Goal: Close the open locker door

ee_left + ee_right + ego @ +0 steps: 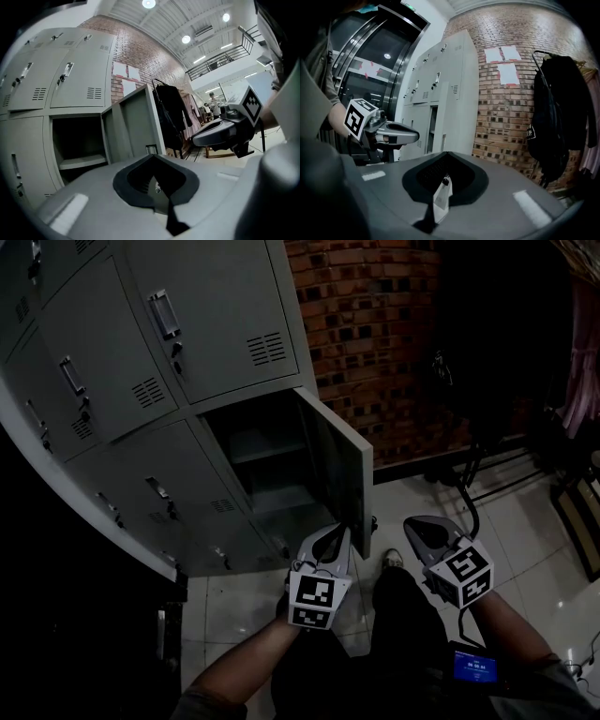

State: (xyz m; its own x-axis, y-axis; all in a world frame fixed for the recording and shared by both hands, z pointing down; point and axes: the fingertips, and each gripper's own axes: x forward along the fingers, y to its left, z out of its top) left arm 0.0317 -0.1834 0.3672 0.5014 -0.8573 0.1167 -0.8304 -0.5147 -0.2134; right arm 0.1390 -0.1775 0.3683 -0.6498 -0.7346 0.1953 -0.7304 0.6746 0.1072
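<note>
A brick wall (375, 334) meets a bank of grey lockers (112, 362) above a pale tiled floor (525, 531). From the left gripper view the room rises to a white ceiling with round lights (149, 3) and a railed upper gallery (220, 56). Paper sheets (126, 70) are stuck to the brick, and dark coats (171, 112) hang on a rack beside the lockers. One lower compartment (267, 465) at the end of the bank nearest the brick wall is open, with a shelf (255, 448) across its inside. The locker door (342, 470) is swung well out on its hinges, so that its inner face looks back at the compartment and its free edge points toward the person. A small handle (151, 149) shows on that edge. The left claw (330, 532) is held nearly level, just under the door's lower free corner in the head view. Whether it touches the door cannot be told. Its jaws are closed together with nothing between them. The right claw (414, 521) is held level with it on the far side of the door, apart from the door and over open floor. Its jaws are also fully closed and hold nothing. Below the claws are the person's forearms, a shoe (393, 561) on the tiles, and a small device with a blue screen (472, 667) by the right wrist.
</note>
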